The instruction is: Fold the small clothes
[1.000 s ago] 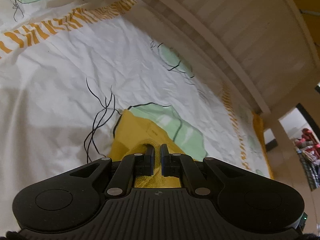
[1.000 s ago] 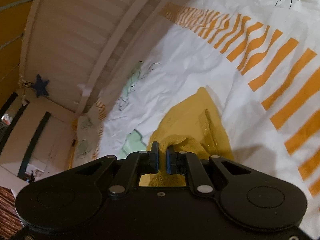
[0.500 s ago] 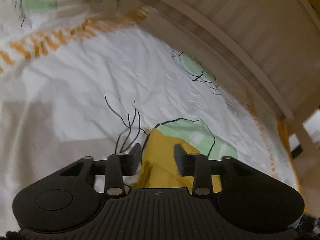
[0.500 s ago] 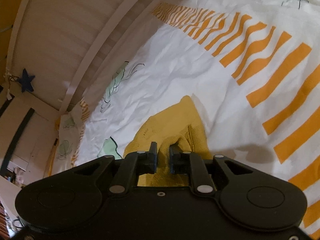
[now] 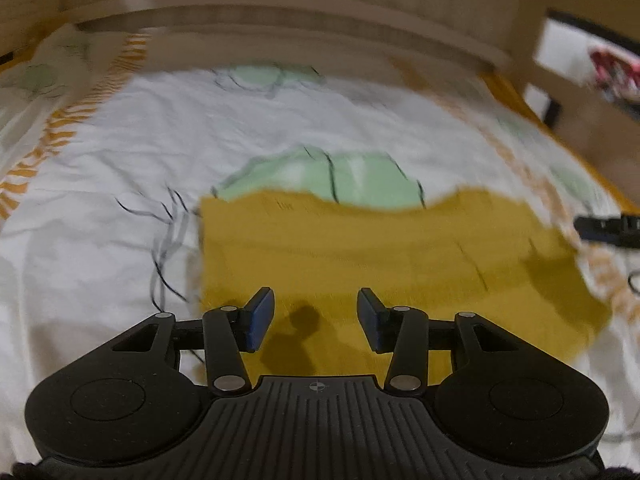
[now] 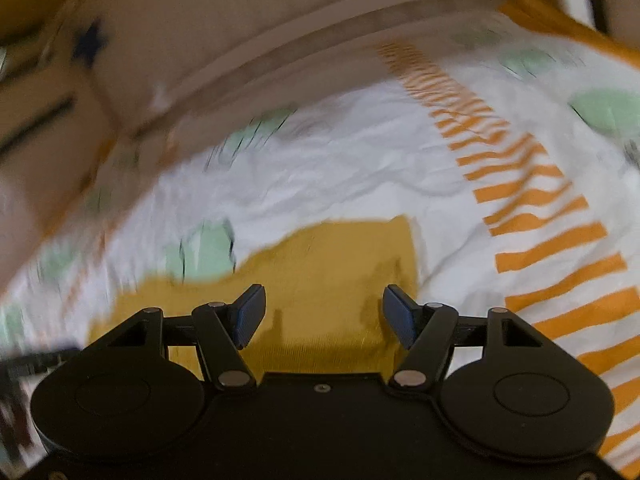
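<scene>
A mustard-yellow small garment [image 5: 360, 248] lies flat on the white patterned bedsheet [image 5: 120, 152]. It also shows in the right wrist view [image 6: 332, 272]. My left gripper [image 5: 316, 316] is open and empty, hovering over the garment's near edge. My right gripper [image 6: 324, 316] is open and empty above the garment's near right part. The tip of the right gripper [image 5: 608, 228] shows at the right edge of the left wrist view. Both views are motion-blurred.
A pale wooden bed frame [image 5: 320, 4] runs along the far side of the sheet, seen also in the right wrist view [image 6: 248, 32]. The sheet has orange stripes [image 6: 540, 208] and green leaf prints [image 5: 340, 176]. Clothes [image 5: 612, 72] lie beyond the bed at the far right.
Both grippers were shut on the yellow garment; both have opened and let it go. The garment now lies flat, and both grippers have pulled back and swung round.
</scene>
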{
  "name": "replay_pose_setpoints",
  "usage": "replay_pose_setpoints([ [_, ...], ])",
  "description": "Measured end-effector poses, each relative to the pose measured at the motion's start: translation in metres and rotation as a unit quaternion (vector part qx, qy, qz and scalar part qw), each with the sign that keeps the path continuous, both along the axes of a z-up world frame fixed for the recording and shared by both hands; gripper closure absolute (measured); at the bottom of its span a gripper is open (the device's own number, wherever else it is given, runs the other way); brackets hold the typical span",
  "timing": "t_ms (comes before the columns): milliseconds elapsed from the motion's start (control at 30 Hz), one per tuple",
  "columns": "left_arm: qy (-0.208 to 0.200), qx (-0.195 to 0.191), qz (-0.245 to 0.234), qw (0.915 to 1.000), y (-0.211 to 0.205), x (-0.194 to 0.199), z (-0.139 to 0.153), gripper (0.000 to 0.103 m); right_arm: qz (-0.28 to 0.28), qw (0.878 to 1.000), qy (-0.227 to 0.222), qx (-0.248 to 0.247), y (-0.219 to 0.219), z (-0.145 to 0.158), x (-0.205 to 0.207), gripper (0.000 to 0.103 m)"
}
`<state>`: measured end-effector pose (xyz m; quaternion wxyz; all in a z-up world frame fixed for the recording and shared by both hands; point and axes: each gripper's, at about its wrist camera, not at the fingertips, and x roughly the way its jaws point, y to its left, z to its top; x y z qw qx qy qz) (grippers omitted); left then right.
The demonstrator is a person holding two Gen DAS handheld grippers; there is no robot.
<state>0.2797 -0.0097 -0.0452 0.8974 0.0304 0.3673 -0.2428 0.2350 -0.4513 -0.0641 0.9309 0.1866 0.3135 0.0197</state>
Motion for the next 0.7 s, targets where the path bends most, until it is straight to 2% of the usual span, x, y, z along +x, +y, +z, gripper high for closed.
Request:
replay_pose_setpoints([
  [133, 0.015, 0.024, -0.029, 0.9992, -0.009, -0.007, -0.014, 0.059, 0.06, 0.995, 0.017, -0.072, 0.031, -0.004, -0.011, 0.034],
  [367, 0.032, 0.041, -0.028, 0.9983, -0.016, -0.001, -0.035, 0.059, 0.095, 0.986, 0.053, -0.124, 0.053, -0.025, -0.003, 0.034],
  [500, 0.036, 0.025, -0.007, 0.999, -0.014, 0.013, -0.034, 0.059, 0.093, 0.985, 0.055, -0.138, 0.054, -0.028, 0.006, 0.035],
  [700, 0.032, 0.015, 0.02, 0.9992, -0.017, 0.045, -0.029, 0.059, 0.074, 0.987, 0.059, -0.126, 0.049, -0.029, 0.035, 0.035],
])
